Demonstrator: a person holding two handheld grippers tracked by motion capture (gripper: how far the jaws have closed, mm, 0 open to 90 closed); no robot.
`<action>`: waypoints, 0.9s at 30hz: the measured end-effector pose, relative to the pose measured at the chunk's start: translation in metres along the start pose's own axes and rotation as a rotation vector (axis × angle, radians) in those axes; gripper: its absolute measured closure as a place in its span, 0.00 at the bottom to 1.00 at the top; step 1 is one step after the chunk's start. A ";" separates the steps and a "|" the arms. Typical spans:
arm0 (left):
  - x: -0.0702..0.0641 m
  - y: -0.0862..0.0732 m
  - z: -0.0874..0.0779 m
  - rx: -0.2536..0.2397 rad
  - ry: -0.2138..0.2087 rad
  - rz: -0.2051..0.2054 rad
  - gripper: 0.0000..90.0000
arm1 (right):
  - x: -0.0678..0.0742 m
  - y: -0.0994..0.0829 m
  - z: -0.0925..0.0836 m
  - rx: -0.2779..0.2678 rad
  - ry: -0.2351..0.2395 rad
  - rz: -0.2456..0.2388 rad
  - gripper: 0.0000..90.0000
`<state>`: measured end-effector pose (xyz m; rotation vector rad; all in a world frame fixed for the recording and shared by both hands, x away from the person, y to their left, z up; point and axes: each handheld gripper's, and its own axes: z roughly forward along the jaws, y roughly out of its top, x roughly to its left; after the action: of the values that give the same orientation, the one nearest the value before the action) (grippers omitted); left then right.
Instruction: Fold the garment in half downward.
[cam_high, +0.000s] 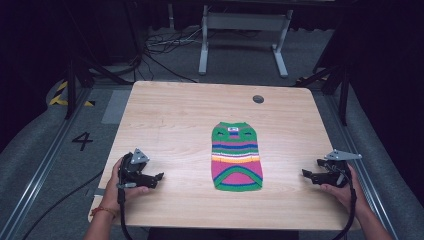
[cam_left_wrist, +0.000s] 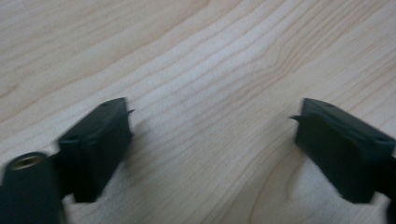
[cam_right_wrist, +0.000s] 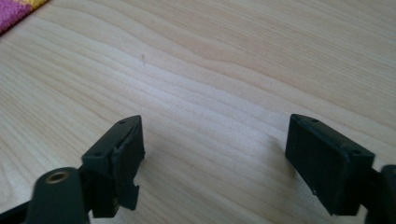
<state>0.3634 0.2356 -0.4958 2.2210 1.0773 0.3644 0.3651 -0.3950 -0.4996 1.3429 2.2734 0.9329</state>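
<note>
A small striped knitted sweater (cam_high: 236, 156), green, pink, blue and yellow, lies flat near the middle of the wooden table (cam_high: 170, 115). My left gripper (cam_high: 158, 179) rests on the table to the sweater's left, held by a hand, jaws pointing right. In the left gripper view it (cam_left_wrist: 210, 116) is open over bare wood. My right gripper (cam_high: 309, 170) rests to the sweater's right, jaws pointing left toward it. It (cam_right_wrist: 215, 126) is open in its own view, with a corner of the sweater (cam_right_wrist: 16, 10) at the top left.
A round grommet hole (cam_high: 258, 99) sits near the table's far edge. A white desk frame (cam_high: 243, 35) and cables (cam_high: 165, 45) stand on the grey floor behind. A metal rail (cam_high: 45, 160) runs along the floor on the left.
</note>
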 end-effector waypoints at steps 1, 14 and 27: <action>-0.001 0.002 0.000 0.000 0.012 0.009 0.23 | 0.000 0.002 0.000 -0.004 -0.001 0.000 0.19; -0.031 0.041 0.012 0.001 0.016 0.105 0.23 | 0.034 0.035 -0.003 -0.050 0.067 -0.158 0.32; -0.092 0.083 0.055 -0.041 -0.101 0.227 0.27 | 0.098 0.078 0.035 -0.068 0.194 -0.333 0.47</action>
<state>0.3824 0.1022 -0.4814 2.3039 0.7609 0.3631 0.3878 -0.2711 -0.4679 0.8393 2.4813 1.0465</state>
